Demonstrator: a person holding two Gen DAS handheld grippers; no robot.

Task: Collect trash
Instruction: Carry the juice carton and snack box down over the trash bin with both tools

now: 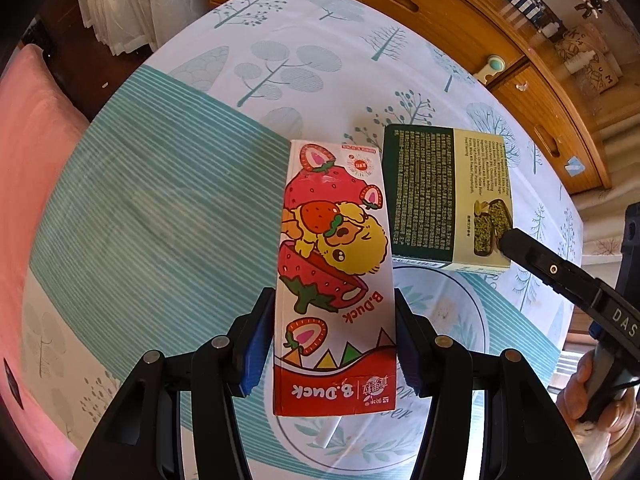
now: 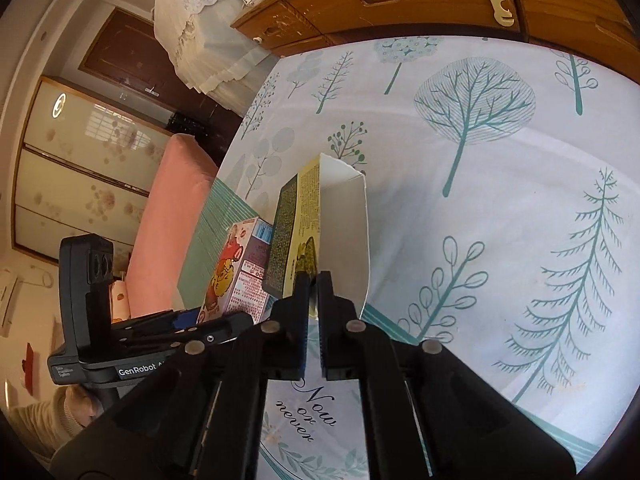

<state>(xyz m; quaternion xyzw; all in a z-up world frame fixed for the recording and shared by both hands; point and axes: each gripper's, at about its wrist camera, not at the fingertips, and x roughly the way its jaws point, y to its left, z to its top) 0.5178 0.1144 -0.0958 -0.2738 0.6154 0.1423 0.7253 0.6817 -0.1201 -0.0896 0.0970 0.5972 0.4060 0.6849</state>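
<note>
1. A bed (image 1: 168,184) with a tree-print sheet fills both views; a wooden dresser (image 1: 500,56) stands along its far side and a pink pillow (image 1: 28,168) lies at its left.
2. The left gripper (image 1: 334,344) clamps a red strawberry carton (image 1: 334,280) between its blue pads, lifted over the sheet.
3. Just right of it, the right gripper (image 2: 314,280) pinches the edge of an open green box (image 2: 316,220), jaws squeezed nearly together on the cardboard.

strawberry carton (image 1: 334,280) – red-white, raised off bedsheet | green box (image 1: 446,200) – open-ended, just beside it
</note>
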